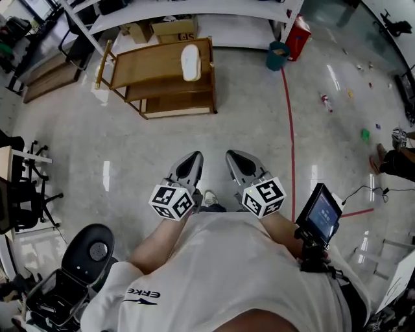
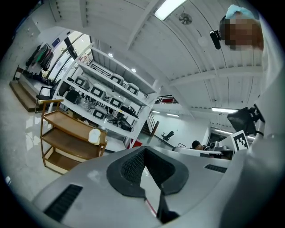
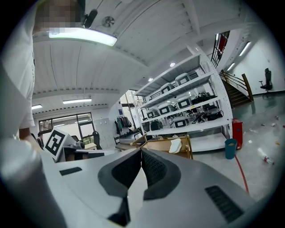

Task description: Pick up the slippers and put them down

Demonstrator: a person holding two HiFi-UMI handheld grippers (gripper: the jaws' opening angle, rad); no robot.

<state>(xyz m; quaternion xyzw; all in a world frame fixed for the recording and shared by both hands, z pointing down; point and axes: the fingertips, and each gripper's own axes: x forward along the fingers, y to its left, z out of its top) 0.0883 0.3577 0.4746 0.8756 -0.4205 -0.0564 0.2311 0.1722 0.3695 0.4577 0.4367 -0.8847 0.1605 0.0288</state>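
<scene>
Lying end-on atop the rack (image 1: 155, 65), upper centre, slipper (image 1: 190, 62) is well above left gripper (image 1: 188, 165); right gripper (image 1: 241, 165) slightly off-line; both closed, empty.

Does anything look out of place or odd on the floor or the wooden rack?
Yes. Small coloured bits lie scattered on the shiny grey floor right of the red floor line, among them a green piece. The white slipper lies alone on the wooden rack's top shelf.

Glossy pale floor (image 1: 78, 142) with a red line (image 1: 291, 142), low wooden rack (image 1: 152, 65), white shelving (image 1: 194, 10), teal bin (image 1: 277, 56)
</scene>
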